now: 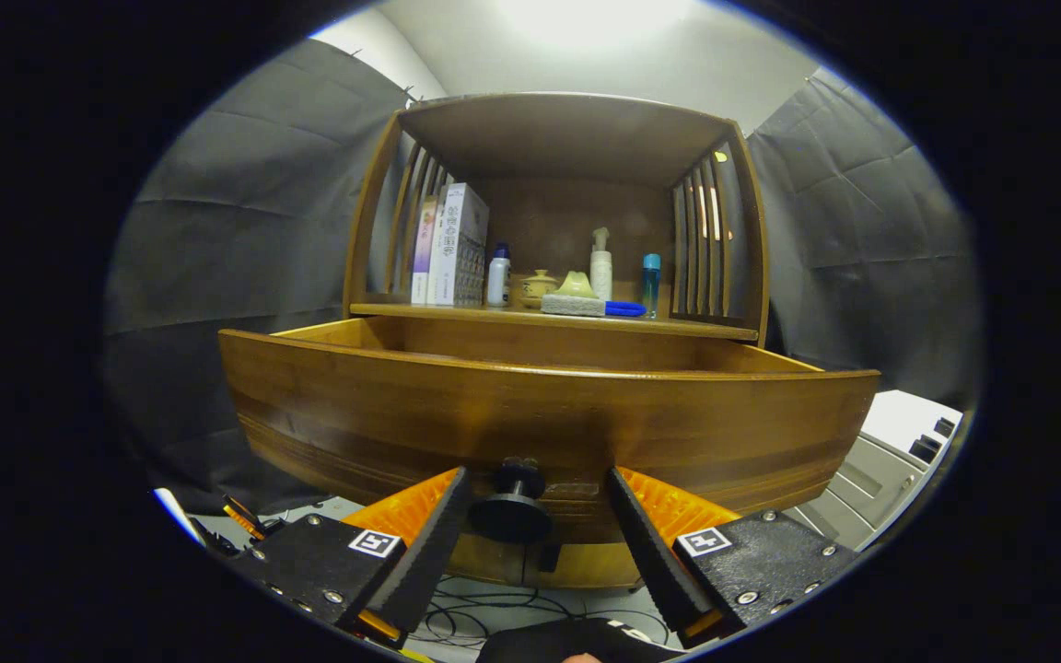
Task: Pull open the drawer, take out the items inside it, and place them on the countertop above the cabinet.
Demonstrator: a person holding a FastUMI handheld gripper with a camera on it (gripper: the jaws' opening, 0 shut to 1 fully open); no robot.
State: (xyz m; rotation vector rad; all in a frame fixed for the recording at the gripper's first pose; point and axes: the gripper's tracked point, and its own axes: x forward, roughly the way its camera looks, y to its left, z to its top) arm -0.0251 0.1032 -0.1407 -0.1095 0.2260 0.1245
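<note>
The wooden drawer stands pulled out toward me, its front panel wide across the view; what lies inside is hidden behind that panel. A dark round knob sticks out from the panel's lower middle. My gripper is open, one finger on each side of the knob with a gap to both. Above the drawer runs the cabinet's countertop, carrying books, a white bottle, a small lidded jar, a sponge, a blue tool, a pump bottle and a blue-capped bottle.
Slatted side panels and a wooden roof close in the shelf space over the countertop. A grey machine sits low to the right of the drawer. Cables lie on the floor below the fingers.
</note>
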